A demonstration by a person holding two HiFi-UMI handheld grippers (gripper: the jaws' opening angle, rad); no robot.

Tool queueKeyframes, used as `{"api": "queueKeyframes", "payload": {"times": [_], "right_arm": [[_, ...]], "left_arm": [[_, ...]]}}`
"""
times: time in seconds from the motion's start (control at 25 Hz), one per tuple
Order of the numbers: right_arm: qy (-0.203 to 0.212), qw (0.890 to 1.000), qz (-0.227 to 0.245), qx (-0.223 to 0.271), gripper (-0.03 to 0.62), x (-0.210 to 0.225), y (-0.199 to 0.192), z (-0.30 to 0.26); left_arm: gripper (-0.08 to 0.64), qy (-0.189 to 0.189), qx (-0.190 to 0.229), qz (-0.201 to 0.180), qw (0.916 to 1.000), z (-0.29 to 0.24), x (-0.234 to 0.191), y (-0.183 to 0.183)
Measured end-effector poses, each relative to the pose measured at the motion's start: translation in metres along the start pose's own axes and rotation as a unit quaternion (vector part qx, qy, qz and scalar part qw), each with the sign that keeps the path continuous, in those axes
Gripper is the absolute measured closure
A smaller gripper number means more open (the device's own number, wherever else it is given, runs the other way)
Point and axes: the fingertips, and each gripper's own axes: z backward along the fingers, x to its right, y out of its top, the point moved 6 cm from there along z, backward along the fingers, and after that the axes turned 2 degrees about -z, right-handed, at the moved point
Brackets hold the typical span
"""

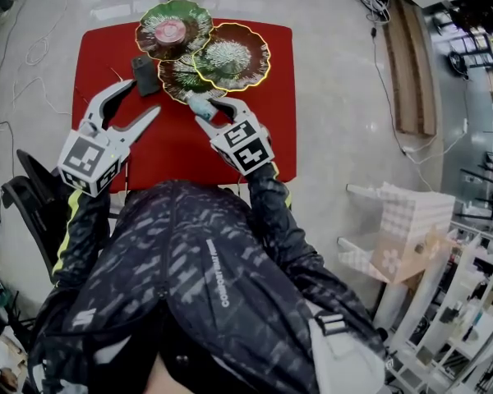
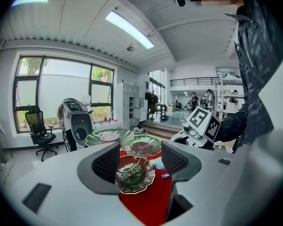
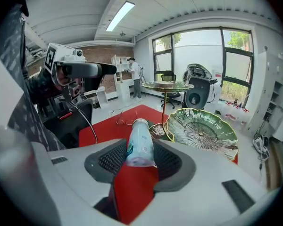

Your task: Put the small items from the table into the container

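Right hand-held gripper (image 3: 140, 160) clamped on bottle (image 3: 139, 140) over desk (image 1: 168, 150). Left hand-held gripper (image 2: 140, 161) jaws apart, empty.

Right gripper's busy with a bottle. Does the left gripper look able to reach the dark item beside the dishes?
Probably yes: the left gripper is open and empty, and the dark item lies uncovered right by its tips.

- Tiered leaf dishes (image 1: 230, 56) crowd the worktop's (image 1: 172, 150) far edge, overlapping one another.
- A dark flat item (image 1: 145, 74) lies just left of them.
- The worktop's near red stretch gives open passage.
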Motion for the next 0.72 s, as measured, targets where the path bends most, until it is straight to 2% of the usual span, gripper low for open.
{"api": "queueKeyframes", "payload": {"times": [0.32,0.56,0.64,0.72], "right_arm": [[-0.019,0.999,0.007,0.032,0.408,0.013,0.026,0.011],[-0.052,0.998,-0.014,0.015,0.420,0.038,0.018,0.007],[-0.047,0.998,-0.034,0.016,0.422,0.045,0.016,0.009],[-0.047,0.998,-0.032,0.017,0.422,0.047,0.024,0.014]], "left_arm": [[0.282,-0.002,-0.001,0.006,1.0000,0.001,0.001,-0.005],[0.282,-0.004,0.000,0.018,0.9998,0.008,0.006,-0.009],[0.282,-0.004,-0.001,0.029,0.9996,0.016,0.008,-0.014],[0.282,-0.005,-0.004,0.037,0.9993,0.017,0.006,-0.020]]}}
